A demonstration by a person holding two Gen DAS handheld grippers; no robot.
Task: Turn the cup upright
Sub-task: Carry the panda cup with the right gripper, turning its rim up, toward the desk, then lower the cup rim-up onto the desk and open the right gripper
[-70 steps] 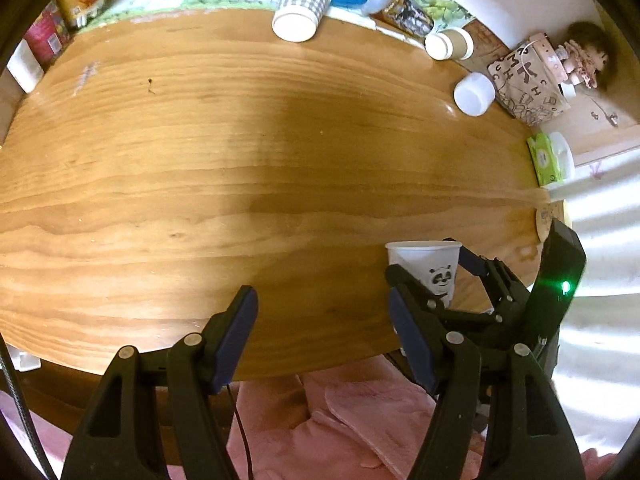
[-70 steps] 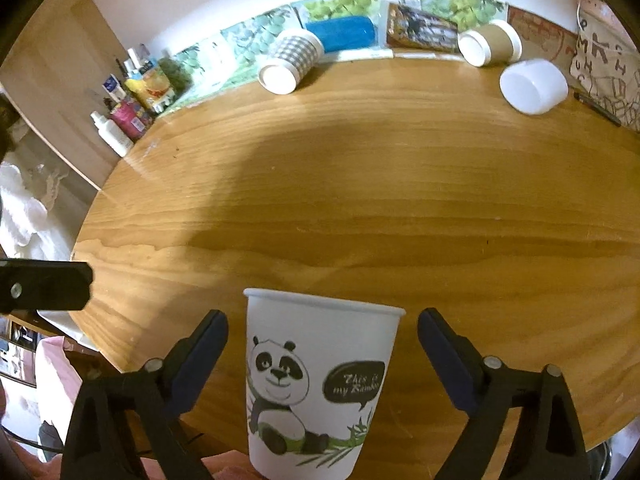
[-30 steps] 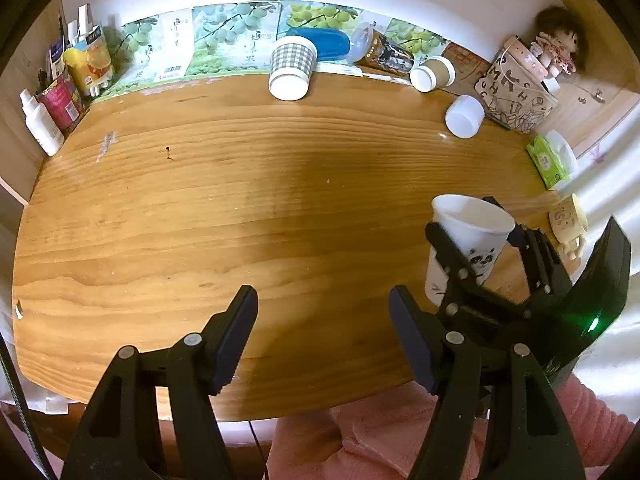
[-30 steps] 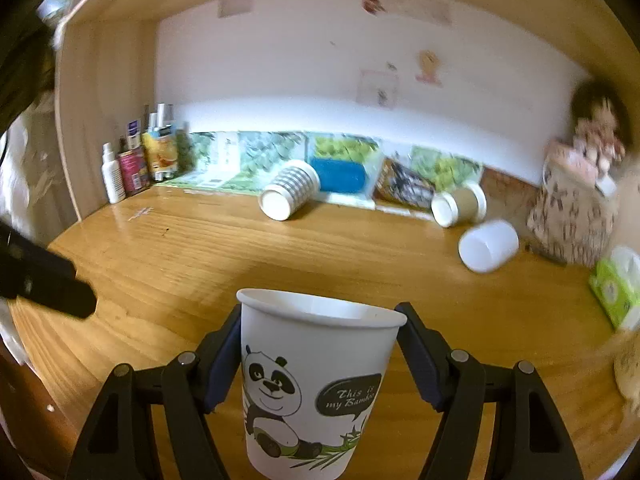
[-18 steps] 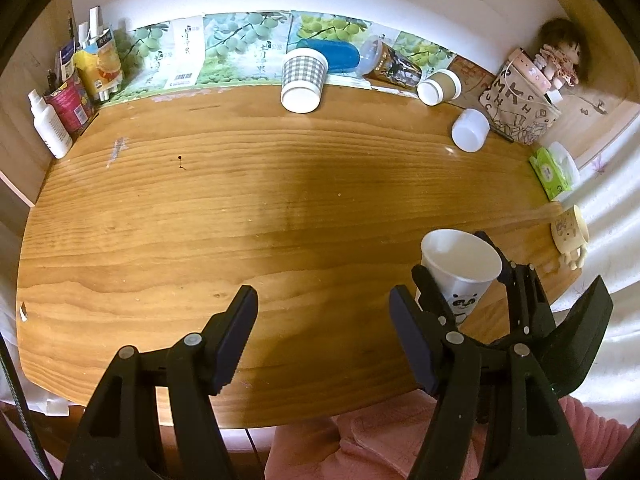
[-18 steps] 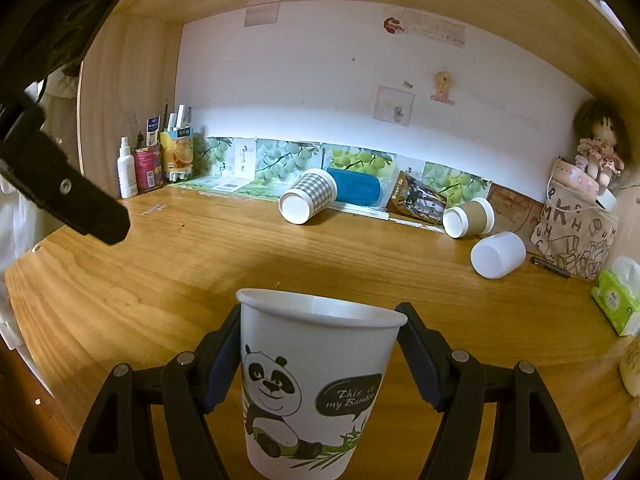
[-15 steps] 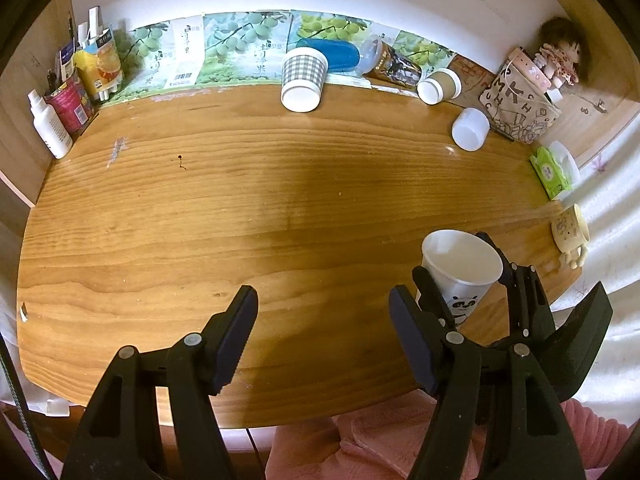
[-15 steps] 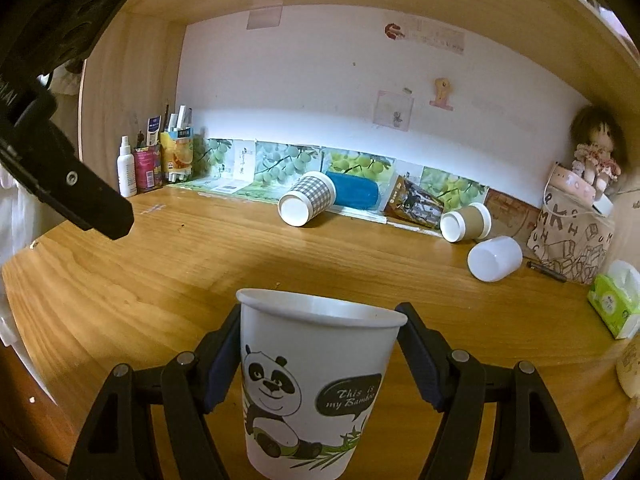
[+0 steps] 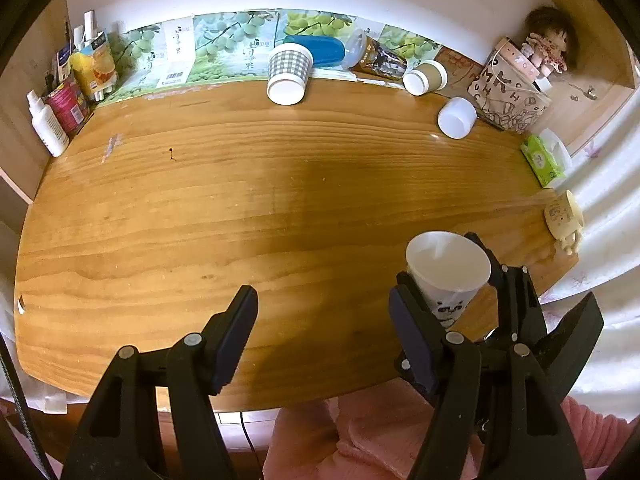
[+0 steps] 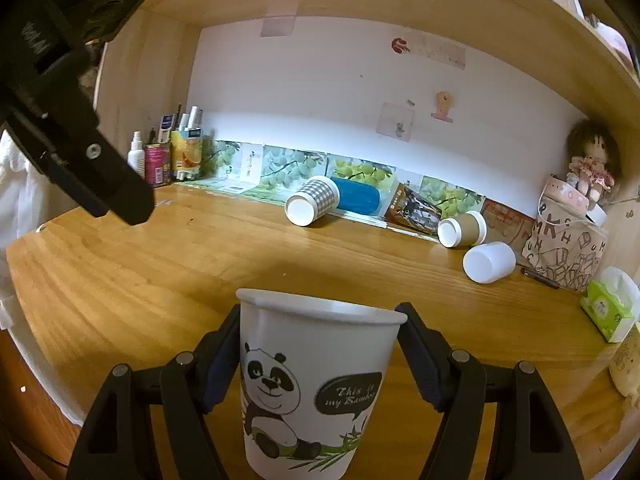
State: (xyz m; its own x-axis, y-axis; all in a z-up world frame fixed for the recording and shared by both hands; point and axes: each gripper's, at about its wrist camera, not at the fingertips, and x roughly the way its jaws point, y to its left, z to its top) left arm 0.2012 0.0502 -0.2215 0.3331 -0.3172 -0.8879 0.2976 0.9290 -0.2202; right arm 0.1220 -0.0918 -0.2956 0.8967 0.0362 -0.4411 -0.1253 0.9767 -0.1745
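Observation:
A white paper cup with a panda print (image 10: pixel 312 392) stands upright, mouth up, between the fingers of my right gripper (image 10: pixel 320 344), which is shut on its sides. In the left wrist view the same panda cup (image 9: pixel 448 276) is held above the wooden table (image 9: pixel 240 208) near its front right edge. My left gripper (image 9: pixel 324 336) is open and empty, over the front of the table to the left of the cup. Whether the cup's base touches the table is hidden.
A checked cup (image 9: pixel 288 76), a brown cup (image 9: pixel 424 77) and a white cup (image 9: pixel 457 117) lie on their sides at the back. Bottles (image 9: pixel 48 128) stand back left. A patterned bag (image 9: pixel 508 100), a green tissue pack (image 9: pixel 542 162) and a small figurine (image 9: pixel 564 220) sit at the right.
My right gripper closed on the panda cup and lifted it, levelling out toward the back wall. My left gripper rose and stayed open.

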